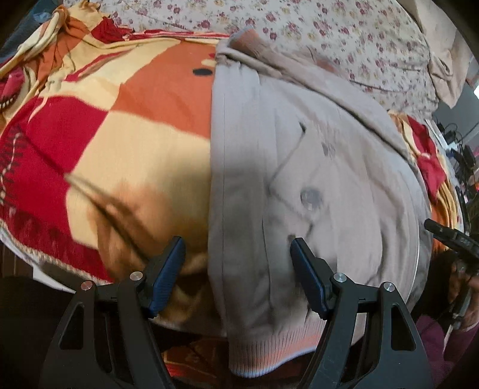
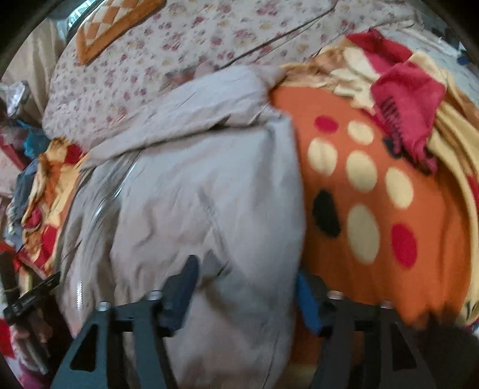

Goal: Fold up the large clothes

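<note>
Left gripper [image 1: 236,263]: black two-finger tongs with blue pads, spread wide, gripping nothing; hangs over jacket edge and blanket.
Right gripper [image 2: 245,287]: same build, jaws apart, nothing clamped; jacket fabric lies beneath them, view blurred.
Surface: fleece blanket with red, cream and orange checks [image 1: 98,125], with cream, red and black dots in right view, spread over a bed.
Room: floral bedspread [image 1: 329,33] behind; dark cables at far right edge.
Around: checked orange cushion [image 2: 113,24] on the floral cover; bunched red blanket corner [image 2: 410,98].
Jacket: large grey-beige padded jacket [image 1: 314,167], lying flat on blanket, ribbed hem [image 1: 269,350] nearest camera, round snap [image 1: 308,197] showing, sleeve folded across top.
</note>
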The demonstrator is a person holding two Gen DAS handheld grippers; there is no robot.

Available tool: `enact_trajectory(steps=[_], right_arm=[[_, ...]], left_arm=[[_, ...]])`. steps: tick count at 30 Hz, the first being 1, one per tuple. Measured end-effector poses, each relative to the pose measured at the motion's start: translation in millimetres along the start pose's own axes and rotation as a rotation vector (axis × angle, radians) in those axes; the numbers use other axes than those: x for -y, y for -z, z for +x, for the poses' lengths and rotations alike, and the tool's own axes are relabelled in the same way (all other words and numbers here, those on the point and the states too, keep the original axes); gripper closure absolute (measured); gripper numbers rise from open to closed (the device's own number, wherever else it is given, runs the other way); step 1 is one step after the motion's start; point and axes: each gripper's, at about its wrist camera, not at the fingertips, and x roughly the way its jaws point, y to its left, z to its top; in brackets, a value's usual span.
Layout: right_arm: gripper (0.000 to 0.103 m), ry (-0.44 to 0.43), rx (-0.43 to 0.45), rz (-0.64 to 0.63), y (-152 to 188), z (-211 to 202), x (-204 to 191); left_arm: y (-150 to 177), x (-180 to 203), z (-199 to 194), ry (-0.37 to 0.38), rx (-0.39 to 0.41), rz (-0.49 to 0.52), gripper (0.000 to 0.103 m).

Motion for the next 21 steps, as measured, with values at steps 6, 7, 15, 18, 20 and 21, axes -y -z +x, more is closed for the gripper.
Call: enact_trajectory(steps=[6,7,15,18,20,21], right_arm=[[0.031,-0.031,-0.121,-0.032,40.5,-3.1,-8.4],[0.031,-0.031,-0.129,-0.045,46.6,-3.2,-10.0],[0.025,-0.061,-0.185,-0.107,62.8,0.5,-27.1],[0.023,-0.091,-0.232,-0.115,68.4,6.7,-30.6],[0.023,-0.086,-0.251,-0.137,74.5,9.2,-33.3],[0.023,-0.089,-0.262,-0.136,76.6,10.6,-33.2]], left_arm=[[17.3,-2.2,-4.8,0.026,-0.011,-0.015,0.030],[19.1,-3.2,-4.2,0.038,-0.026,-0.022,0.030],[35.4,-6.3,-5.0,0.044,-0.067,-0.021,0.030],[38.2,-6.4,-4.5,0.049,-0.075,-0.016,0.030],[39.6,-7.6,-3.8,0.057,-0.082,-0.019,0.030],[39.8,-8.1,-2.7,0.061,-0.085,-0.022,0.030]])
